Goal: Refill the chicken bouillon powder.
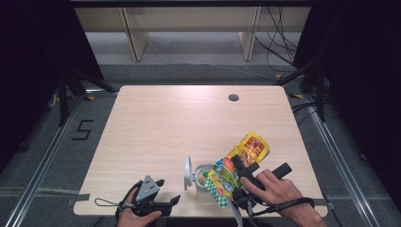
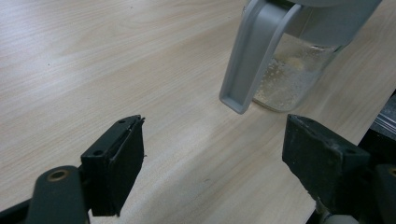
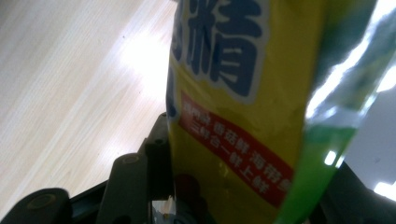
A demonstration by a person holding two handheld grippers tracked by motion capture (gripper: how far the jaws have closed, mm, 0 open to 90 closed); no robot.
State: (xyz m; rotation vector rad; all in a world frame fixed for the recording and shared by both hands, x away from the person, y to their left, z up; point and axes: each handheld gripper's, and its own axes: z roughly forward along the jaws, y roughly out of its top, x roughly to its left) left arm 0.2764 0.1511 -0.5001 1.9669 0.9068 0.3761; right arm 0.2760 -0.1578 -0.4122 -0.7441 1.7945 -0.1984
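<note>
Jaws of my right gripper (image 1: 235, 166) are clamped on a yellow-and-green seasoning pouch (image 1: 236, 168), one pad showing dark against its left face in the right gripper view, the other side hidden behind the foil. The pouch (image 3: 243, 107) rises straight up from between them and leans a little to the right, its blue characters and red label band close in front of me (too close to read the whole print). Seen from the high view, the pouch runs up and away from the jaws, its yellow end farthest from my right hand (image 1: 279, 191), its green checked end nearest the counter (image 1: 156, 123) edge.

On the other side, the jaws of my left gripper (image 1: 158, 201) stand wide apart with nothing but bare wood between them. A clear jar (image 2: 292, 70) with a grey lid and a grey handle (image 2: 250, 60) stands ahead of them, up and toward the right-hand jaw, apart from both pads. Pale granules lie in the jar's bottom. From the high view the jar (image 1: 201, 177) sits between my two grippers, just beside the pouch's green end.
</note>
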